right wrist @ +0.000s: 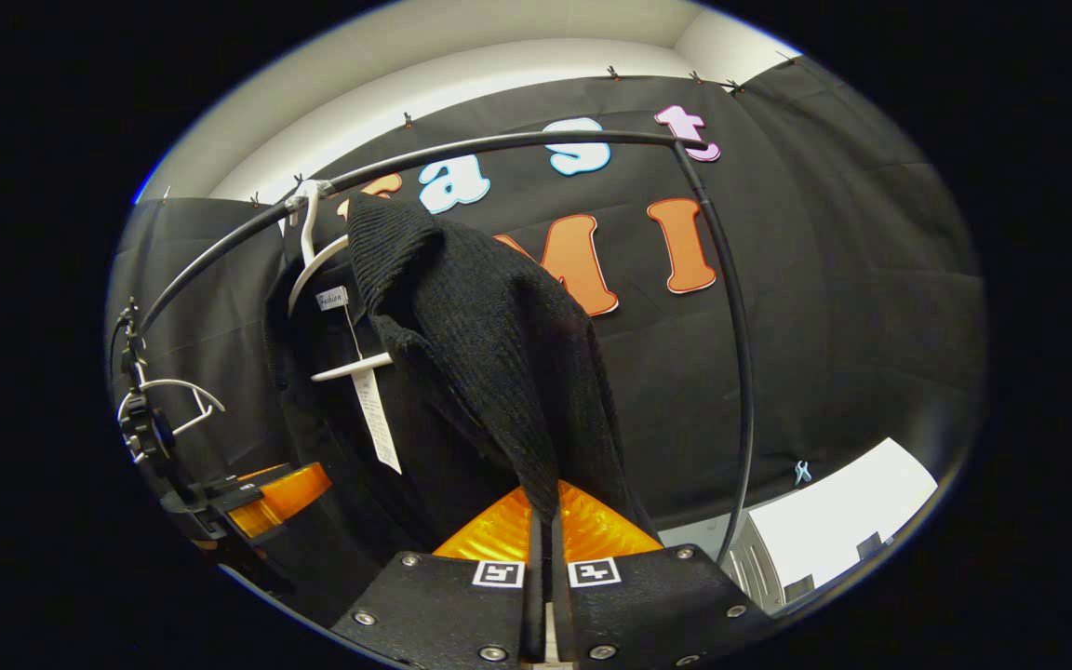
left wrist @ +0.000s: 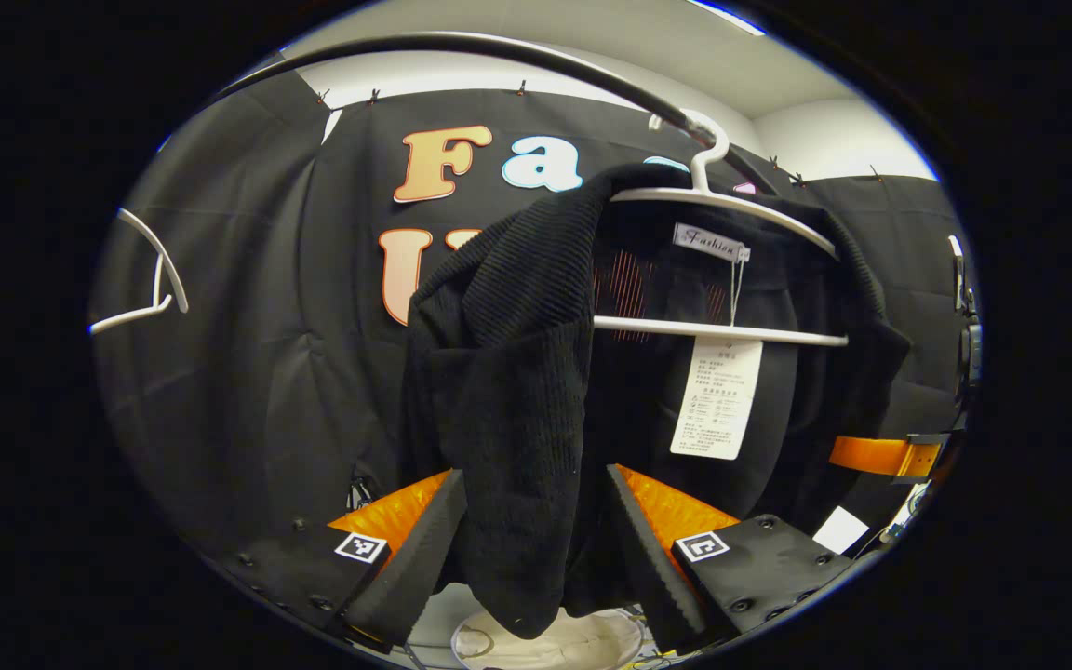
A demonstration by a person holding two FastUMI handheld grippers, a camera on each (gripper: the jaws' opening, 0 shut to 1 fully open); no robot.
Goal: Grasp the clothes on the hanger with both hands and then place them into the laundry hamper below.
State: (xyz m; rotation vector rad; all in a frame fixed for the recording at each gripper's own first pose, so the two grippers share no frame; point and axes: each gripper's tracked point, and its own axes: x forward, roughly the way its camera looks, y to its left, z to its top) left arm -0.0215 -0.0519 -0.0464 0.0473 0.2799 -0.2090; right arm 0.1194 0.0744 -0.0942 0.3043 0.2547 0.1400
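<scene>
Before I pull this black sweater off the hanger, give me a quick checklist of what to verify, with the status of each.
1. Right gripper clamped on the black sweater: ok, both fingers pinch its edge.
2. Left gripper clamped: not ok, the fingers stand apart with cloth hanging between them.
3. Sweater on the white hanger: ok, still draped over it.
4. Hanger hooked on the black rail: ok.
5. Laundry hamper below: cannot tell, just a pale rim shows under the cloth.

Script word "Fashion" on the neck label (left wrist: 707,242) of the black garment (left wrist: 517,372), hanging care tag (left wrist: 717,398) below it, print too small to read
</scene>
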